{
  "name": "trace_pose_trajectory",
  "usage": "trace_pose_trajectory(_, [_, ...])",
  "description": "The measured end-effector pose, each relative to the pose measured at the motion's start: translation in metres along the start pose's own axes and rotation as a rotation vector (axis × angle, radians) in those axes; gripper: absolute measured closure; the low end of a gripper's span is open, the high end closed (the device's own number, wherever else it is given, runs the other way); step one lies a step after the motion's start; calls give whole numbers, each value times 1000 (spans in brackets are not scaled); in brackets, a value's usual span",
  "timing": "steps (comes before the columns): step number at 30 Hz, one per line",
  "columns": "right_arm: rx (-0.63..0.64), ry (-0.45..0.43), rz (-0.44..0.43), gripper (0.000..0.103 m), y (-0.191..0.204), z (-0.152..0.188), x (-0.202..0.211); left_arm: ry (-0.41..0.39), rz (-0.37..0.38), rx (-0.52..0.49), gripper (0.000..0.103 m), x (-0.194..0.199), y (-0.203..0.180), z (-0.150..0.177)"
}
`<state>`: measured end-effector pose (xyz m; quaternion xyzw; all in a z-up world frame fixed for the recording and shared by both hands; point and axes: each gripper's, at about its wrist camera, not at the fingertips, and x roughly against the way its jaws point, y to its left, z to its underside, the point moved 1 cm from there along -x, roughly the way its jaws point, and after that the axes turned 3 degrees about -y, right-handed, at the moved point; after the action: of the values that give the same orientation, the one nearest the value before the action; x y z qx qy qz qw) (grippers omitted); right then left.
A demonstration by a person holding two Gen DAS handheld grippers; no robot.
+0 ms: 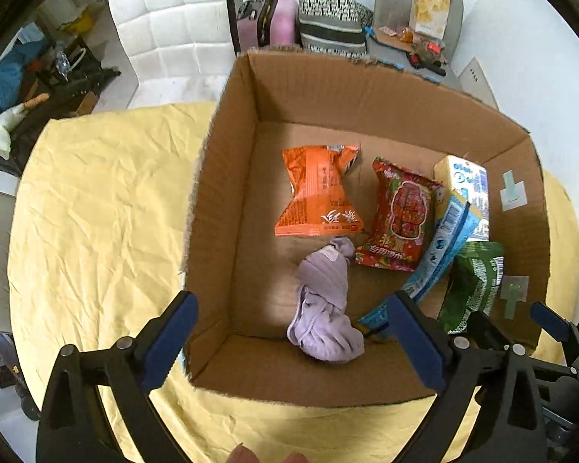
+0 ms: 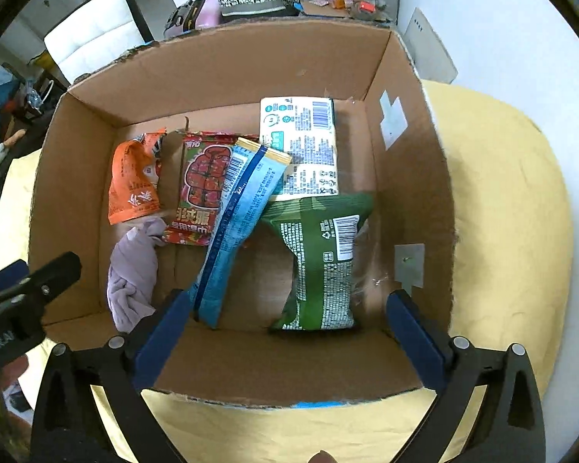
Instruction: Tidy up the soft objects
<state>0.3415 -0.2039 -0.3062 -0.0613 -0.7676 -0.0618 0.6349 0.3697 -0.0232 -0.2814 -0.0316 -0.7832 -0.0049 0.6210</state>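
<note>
An open cardboard box (image 1: 231, 200) (image 2: 413, 177) stands on a yellow cloth. Inside lie an orange snack bag (image 1: 316, 193) (image 2: 133, 181), a red packet (image 1: 401, 216) (image 2: 200, 189), a blue packet (image 1: 440, 247) (image 2: 235, 216), a white pack (image 1: 471, 177) (image 2: 305, 142), a green bag (image 1: 474, 281) (image 2: 324, 258) and a crumpled lilac cloth (image 1: 324, 305) (image 2: 133, 274). My left gripper (image 1: 293, 332) is open and empty above the box's near left part, over the lilac cloth. My right gripper (image 2: 289, 328) is open and empty above the near wall, over the green bag.
The yellow cloth (image 1: 96, 208) (image 2: 513, 208) covers a round table. A white padded chair (image 1: 173, 27) stands behind on the left. Bags (image 1: 328, 19) and a grey chair with clutter (image 1: 417, 19) stand at the far wall.
</note>
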Motion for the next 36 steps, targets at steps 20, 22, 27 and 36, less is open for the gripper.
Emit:
trace_pose_trajectory(20, [-2, -271, -58, 0, -27, 72, 193, -338, -4, -8, 2, 203, -9, 78])
trace_pose_trajectory(22, [9, -302, -67, 0, -28, 85, 218, -376, -1, -14, 2, 230, -9, 92])
trace_pose_trajectory(27, [31, -386, -72, 0, -33, 120, 282, -438, -8, -21, 2, 277, -10, 121])
trace_pose_trajectory(36, [64, -484, -91, 0, -35, 170, 364, -501, 18, -44, 2, 333, -12, 154])
